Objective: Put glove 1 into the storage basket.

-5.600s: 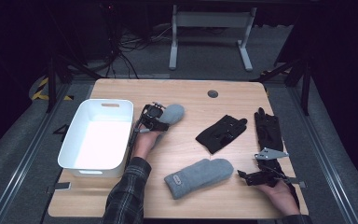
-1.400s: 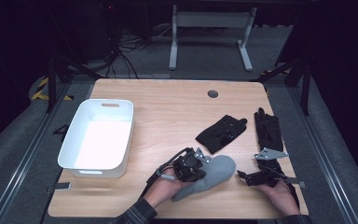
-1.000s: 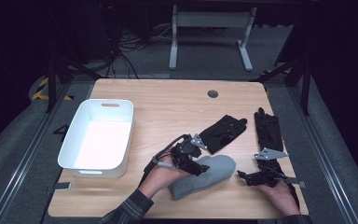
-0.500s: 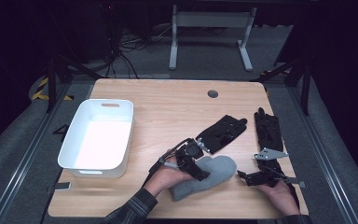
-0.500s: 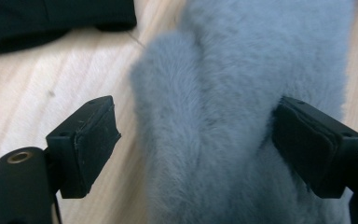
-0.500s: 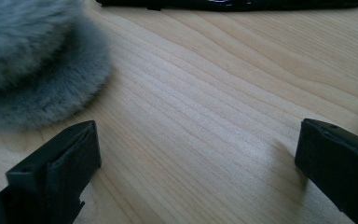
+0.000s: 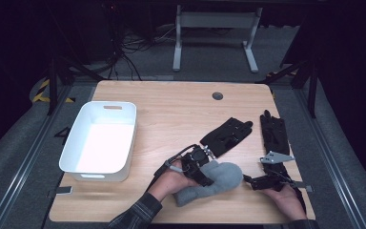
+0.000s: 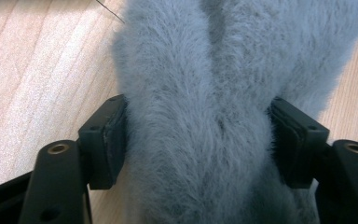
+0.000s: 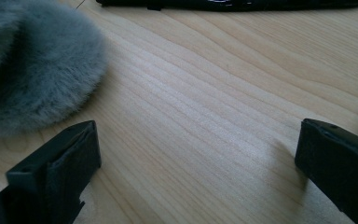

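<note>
A: What's changed, left to right?
B: The white bin sits as before. The left tongs have clamped onto the grey mitten on the tabletop, bunching it.
A: Right tongs?
B: Unmoved, jaws spread beside the mitten.

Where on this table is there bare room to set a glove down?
Free: the far strip between the bin and the cable hole, and the middle between bin and black glove. Crowded: the near right, with the grey mitten, both tools and the second black glove.
</note>
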Demonstrator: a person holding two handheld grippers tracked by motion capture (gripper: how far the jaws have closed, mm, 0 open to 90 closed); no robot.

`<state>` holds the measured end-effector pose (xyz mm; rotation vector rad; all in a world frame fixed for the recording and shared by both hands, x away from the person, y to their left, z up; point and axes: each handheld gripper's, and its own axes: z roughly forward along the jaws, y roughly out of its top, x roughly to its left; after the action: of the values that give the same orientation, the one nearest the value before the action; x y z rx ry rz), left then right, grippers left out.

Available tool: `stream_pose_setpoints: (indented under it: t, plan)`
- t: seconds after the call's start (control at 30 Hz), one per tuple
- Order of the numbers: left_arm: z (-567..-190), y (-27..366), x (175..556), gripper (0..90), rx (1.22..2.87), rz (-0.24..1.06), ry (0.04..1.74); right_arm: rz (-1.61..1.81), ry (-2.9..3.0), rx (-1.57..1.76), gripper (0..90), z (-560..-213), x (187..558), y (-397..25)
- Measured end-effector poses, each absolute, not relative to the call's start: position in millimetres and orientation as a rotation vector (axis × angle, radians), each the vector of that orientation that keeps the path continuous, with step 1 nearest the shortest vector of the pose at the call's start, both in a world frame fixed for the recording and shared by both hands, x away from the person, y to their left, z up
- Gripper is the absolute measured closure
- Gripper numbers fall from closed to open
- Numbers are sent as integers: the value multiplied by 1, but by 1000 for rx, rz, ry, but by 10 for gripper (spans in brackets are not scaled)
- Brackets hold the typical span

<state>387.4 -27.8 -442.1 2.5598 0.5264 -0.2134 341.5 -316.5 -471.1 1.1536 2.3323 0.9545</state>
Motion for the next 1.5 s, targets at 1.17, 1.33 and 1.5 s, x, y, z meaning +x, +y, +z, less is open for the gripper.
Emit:
stream_pose_setpoints:
  t: [1.17, 1.33, 1.5]
  plan:
    - [-410, -23, 371, 689, 2558, -172, 421, 954, 2332, 1154, 4, -471, 342, -316]
    - [-397, -15, 372, 688, 2519, -149, 444, 954, 2332, 1153, 3, -471, 342, -316]
    - [-382, -4, 375, 689, 2486, -114, 466, 953, 2332, 1153, 3, -471, 342, -316]
